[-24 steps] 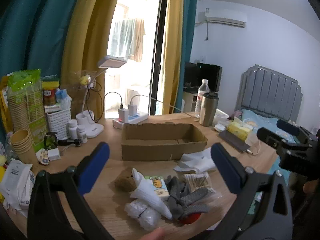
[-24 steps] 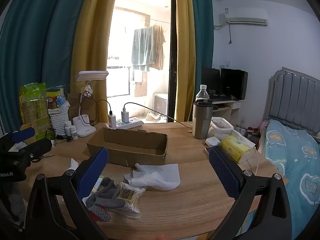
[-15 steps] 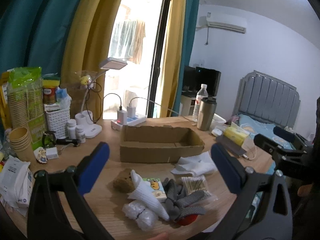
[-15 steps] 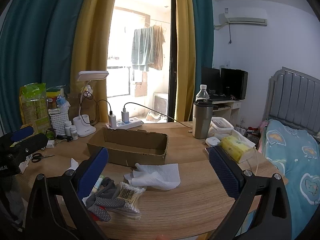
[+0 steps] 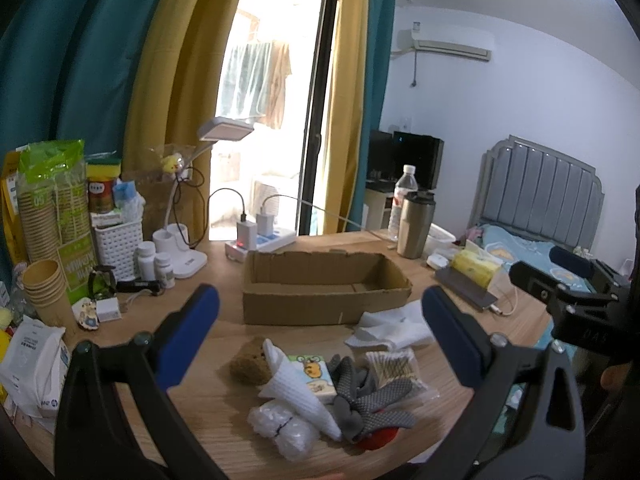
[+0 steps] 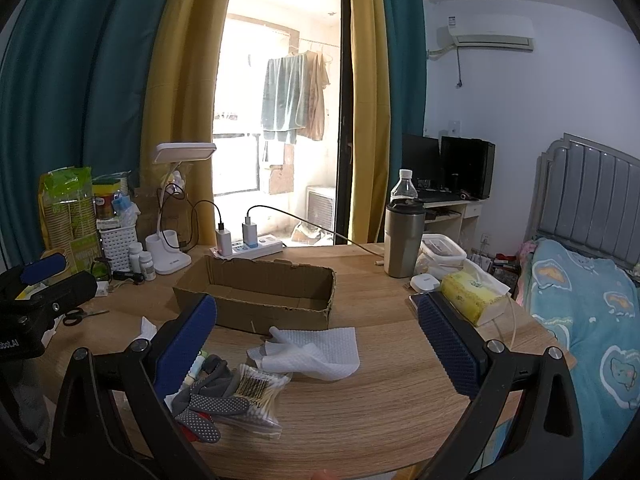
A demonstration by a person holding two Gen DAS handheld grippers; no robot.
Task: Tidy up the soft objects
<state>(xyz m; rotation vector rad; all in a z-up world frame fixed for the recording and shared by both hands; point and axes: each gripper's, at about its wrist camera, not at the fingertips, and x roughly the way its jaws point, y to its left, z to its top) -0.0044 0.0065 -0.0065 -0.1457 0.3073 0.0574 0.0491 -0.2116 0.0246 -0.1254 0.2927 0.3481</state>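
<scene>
An open, empty cardboard box (image 5: pixel 320 292) (image 6: pixel 260 300) sits mid-table. In front of it lies a pile: a brown sponge (image 5: pixel 250 366), a white rolled cloth (image 5: pixel 296 392), a cartoon tissue pack (image 5: pixel 314 372), grey dotted gloves (image 5: pixel 368 400) (image 6: pixel 208 396), a bag of cotton swabs (image 5: pixel 394 366) (image 6: pixel 256 390), a clear plastic bundle (image 5: pixel 284 430) and a white paper towel (image 5: pixel 390 326) (image 6: pixel 316 350). My left gripper (image 5: pixel 320 332) is open and empty above the pile. My right gripper (image 6: pixel 318 340) is open and empty above the paper towel.
A steel tumbler (image 6: pixel 403 240), water bottle (image 6: pixel 404 186), yellow tissue pack (image 6: pixel 474 294), power strip (image 6: pixel 248 246), desk lamp (image 6: pixel 170 252), white basket (image 5: pixel 118 246), paper cups (image 5: pixel 42 292) and wet wipes (image 5: pixel 34 364) ring the table. A bed (image 6: pixel 580 300) stands at the right.
The left gripper has pulled back and risen slightly, so the pile sits a little lower in its view. The right gripper has barely moved. Both stay open.
</scene>
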